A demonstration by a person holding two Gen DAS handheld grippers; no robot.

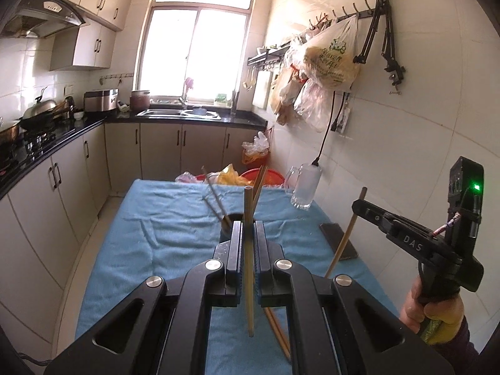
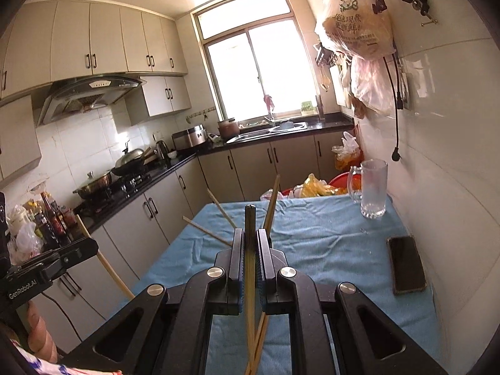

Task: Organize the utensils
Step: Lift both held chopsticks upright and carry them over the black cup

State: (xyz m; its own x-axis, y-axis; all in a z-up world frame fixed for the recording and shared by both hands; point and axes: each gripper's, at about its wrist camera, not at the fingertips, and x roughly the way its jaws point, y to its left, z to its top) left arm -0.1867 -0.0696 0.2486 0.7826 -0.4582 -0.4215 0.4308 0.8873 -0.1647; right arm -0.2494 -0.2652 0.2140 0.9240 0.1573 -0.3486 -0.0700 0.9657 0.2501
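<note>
My left gripper (image 1: 248, 225) is shut on a pale wooden chopstick (image 1: 247, 203) that stands upright between the pads, above the blue cloth-covered table (image 1: 162, 237). My right gripper (image 2: 250, 232) is shut on a second chopstick (image 2: 250, 218) with a dark top end. Each gripper shows in the other's view: the right gripper (image 1: 359, 204) with its chopstick (image 1: 345, 239), the left gripper (image 2: 89, 247) with its chopstick (image 2: 109, 270). Several more chopsticks (image 1: 212, 192) fan out of a dark holder (image 1: 229, 220), mostly hidden behind my fingers. Others lie below the jaws (image 2: 259, 337).
A glass mug (image 2: 372, 187) stands at the table's far right by the tiled wall. A dark phone (image 2: 406, 264) lies along the right edge. Red basins and plastic bags (image 1: 250, 176) sit beyond the far edge. Counters with a stove run along the left.
</note>
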